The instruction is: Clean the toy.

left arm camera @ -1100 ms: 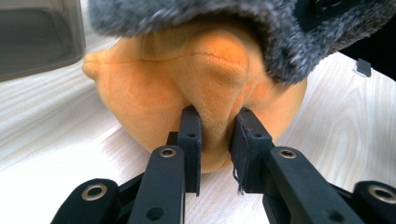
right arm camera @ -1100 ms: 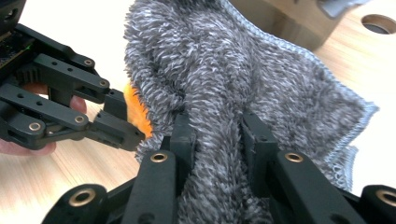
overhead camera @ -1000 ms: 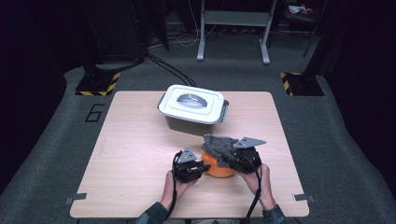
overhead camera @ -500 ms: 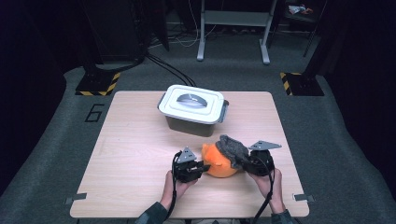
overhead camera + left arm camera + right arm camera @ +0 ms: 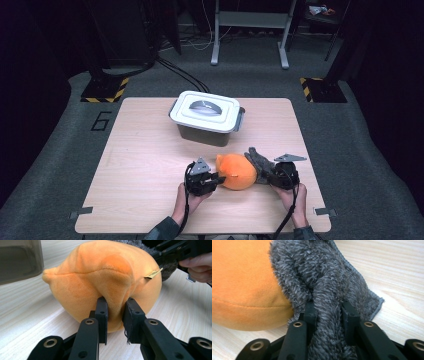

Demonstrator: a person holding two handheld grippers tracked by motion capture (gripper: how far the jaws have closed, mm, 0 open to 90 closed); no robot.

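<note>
Orange plush toy (image 5: 237,171) lay on the table (image 5: 140,165), in front of the lidded plastic box (image 5: 206,116). Left gripper (image 5: 115,312) pinched a fold of plush; right gripper (image 5: 329,312) clamped the grey fuzzy cloth (image 5: 261,163) at the toy's right. Judged step: drawing the cloth off; next needs a steady sideways pull. Box contents hidden.

One overhead camera, two riding on the hand-held tools

The high view looks forward and down on the pale wooden table (image 5: 150,165); each gripper view looks along its own black jaws, very close, and both share the round orange plush toy (image 5: 105,282) just ahead.
</note>
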